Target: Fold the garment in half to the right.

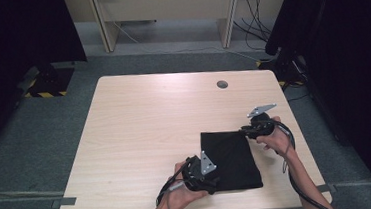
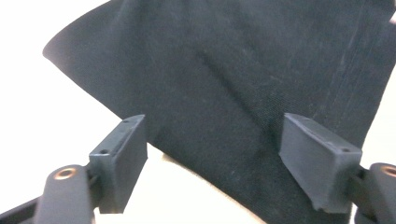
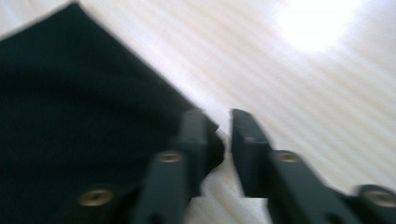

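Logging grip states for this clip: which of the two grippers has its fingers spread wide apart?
The left gripper, at the black cloth's near-left corner: its fingers stand far apart over the fabric. The right gripper's fingers are nearly closed.

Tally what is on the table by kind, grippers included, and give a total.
Black folded cloth: 1
Grippers: 2, the left gripper open over the cloth's near left corner, the right gripper at its far right corner with a narrow gap between the jaws
Total: 3
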`<state>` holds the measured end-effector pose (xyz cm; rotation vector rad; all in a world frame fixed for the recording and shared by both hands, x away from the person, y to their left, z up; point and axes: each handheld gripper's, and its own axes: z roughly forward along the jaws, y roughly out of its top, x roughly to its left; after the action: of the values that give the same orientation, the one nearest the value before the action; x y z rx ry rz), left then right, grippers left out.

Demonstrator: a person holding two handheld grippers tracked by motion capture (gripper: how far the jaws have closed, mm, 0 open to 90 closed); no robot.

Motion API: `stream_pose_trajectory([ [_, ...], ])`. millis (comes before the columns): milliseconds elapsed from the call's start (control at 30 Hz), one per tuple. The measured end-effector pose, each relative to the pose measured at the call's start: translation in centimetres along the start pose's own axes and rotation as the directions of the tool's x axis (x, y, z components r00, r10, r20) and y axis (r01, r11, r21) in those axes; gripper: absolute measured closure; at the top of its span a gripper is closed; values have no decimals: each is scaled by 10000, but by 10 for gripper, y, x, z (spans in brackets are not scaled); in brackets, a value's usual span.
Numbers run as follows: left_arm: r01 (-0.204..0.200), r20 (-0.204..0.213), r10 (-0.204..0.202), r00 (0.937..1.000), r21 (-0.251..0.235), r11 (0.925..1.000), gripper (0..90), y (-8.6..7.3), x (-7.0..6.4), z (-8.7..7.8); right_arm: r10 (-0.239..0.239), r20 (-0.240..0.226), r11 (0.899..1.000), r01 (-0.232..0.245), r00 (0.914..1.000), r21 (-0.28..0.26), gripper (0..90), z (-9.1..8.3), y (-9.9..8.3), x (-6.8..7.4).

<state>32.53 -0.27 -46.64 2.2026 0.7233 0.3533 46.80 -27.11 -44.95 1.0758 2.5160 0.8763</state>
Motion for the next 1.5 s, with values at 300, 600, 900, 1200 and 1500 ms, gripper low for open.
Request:
stream_pose_trajectory([
  [300,765,119,-761,9970,-358,9964,139,-8,18,-21,29,-386,9955,-65,9993,-945,380,-28,9,31],
  [600,1158,223,-1154,9931,-178,9931,108,-30,40,-28,-486,-687,9931,409,9965,-1098,300,-39,-6,66],
  [900,1290,-201,-1292,9914,-131,9916,72,-46,58,-41,-402,-845,9939,312,9956,-1062,247,-40,-24,84],
  [1200,1651,-762,-1654,9833,-100,9862,67,-67,77,-59,-500,-732,9954,437,9961,-847,201,-37,-40,88],
  [1500,1849,-1129,-1825,9767,115,9827,59,-83,86,-69,-486,-724,9965,434,9962,-720,162,-17,-50,86],
])
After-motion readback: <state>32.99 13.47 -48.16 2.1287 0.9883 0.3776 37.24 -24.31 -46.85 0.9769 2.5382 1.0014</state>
